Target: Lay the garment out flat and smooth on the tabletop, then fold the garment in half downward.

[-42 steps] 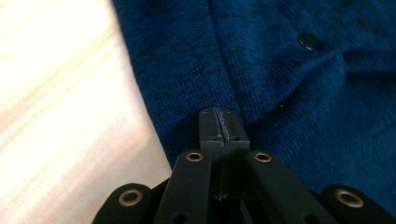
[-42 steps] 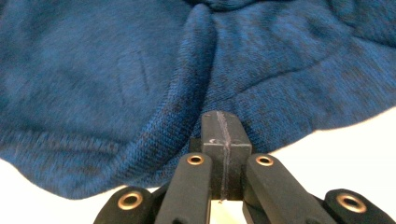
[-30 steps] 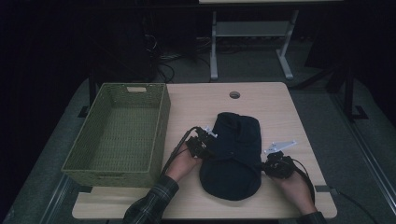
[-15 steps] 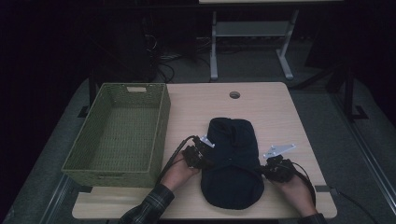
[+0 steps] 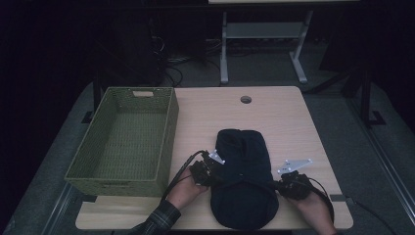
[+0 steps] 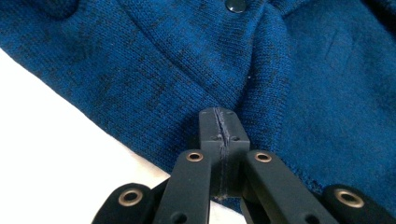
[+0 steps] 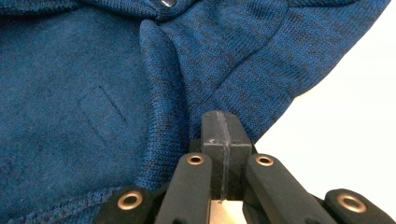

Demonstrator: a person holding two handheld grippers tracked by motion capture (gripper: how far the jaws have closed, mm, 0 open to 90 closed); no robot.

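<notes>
**Inspector:** Dark room beyond the table (image 5: 274, 112): a metal stand and loose cables on grey carpet. Pale wood top, one round grommet hole (image 5: 246, 99) at the far edge. Where does the garment sit?

**Assistant:** Between the two tongs, at the near edge. It is a dark blue knitted garment (image 5: 243, 183), bunched into a long mound that runs away from the tongs toward mid-table.

**Inspector:** State of the tongs?

**Assistant:** The left gripper (image 6: 219, 135) has its jaws pressed together with knit pinched between them at the garment's left margin. The right gripper (image 7: 223, 140) is likewise clamped, on a fold at the right margin.

**Inspector:** Why opposite edges?

**Assistant:** My judgement: a two-sided hold lets the cloth be lifted, spread or folded evenly. The snap button (image 6: 235, 5) ahead of the left tongs suggests a front placket.

**Inspector:** Anything else?

**Assistant:** A green woven basket (image 5: 128, 171) stands left of the left tongs, nothing inside, possibly the destination.
</notes>
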